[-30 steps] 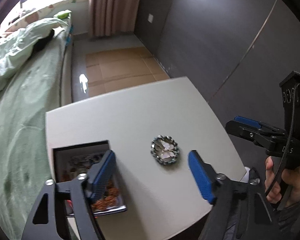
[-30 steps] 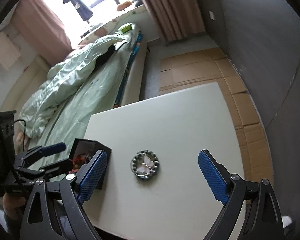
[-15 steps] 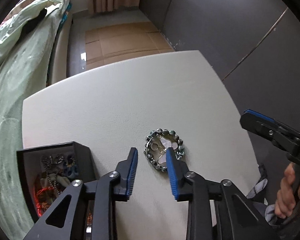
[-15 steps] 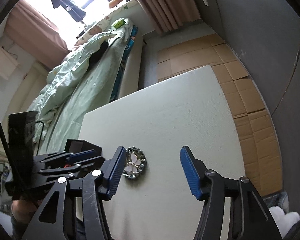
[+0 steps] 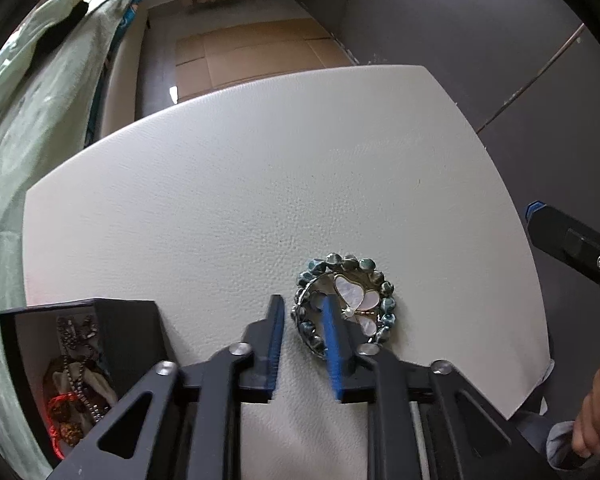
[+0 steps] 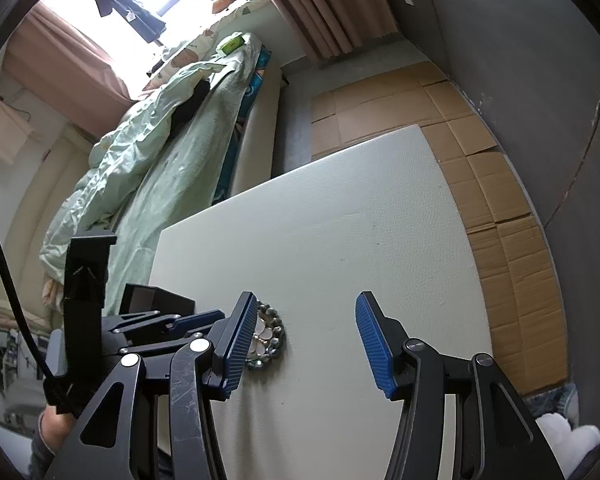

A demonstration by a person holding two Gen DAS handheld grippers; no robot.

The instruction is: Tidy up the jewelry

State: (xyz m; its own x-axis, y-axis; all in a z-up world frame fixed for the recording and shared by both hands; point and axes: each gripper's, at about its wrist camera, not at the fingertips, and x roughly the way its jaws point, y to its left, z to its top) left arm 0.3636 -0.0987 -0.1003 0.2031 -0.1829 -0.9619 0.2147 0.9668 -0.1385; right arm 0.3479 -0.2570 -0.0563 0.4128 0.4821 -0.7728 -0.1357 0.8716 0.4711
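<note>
A round bracelet of blue-grey beads with a pearly butterfly charm [image 5: 346, 300] lies on the white table [image 5: 240, 184]. My left gripper [image 5: 302, 312] is narrowed, its jaws straddling the bracelet's left rim: one finger outside, one inside the ring. They have not closed on it. The bracelet also shows in the right wrist view [image 6: 270, 338], partly behind my right gripper's left finger [image 6: 240, 336]. My right gripper [image 6: 306, 320] is open and empty above the table. An open black jewelry box [image 5: 72, 360] holding chains and a red cord stands left of the bracelet.
A bed with a green duvet [image 6: 148, 148] runs along the table's left side. Cardboard sheets [image 6: 500, 200] cover the floor beyond and right of the table. A dark grey wall [image 5: 480, 40] stands at the right. The black box shows in the right wrist view [image 6: 152, 300].
My left gripper has come down to the bracelet and narrowed from wide open to straddling its left rim. My right gripper has moved closer to the table and narrowed a little, staying open.
</note>
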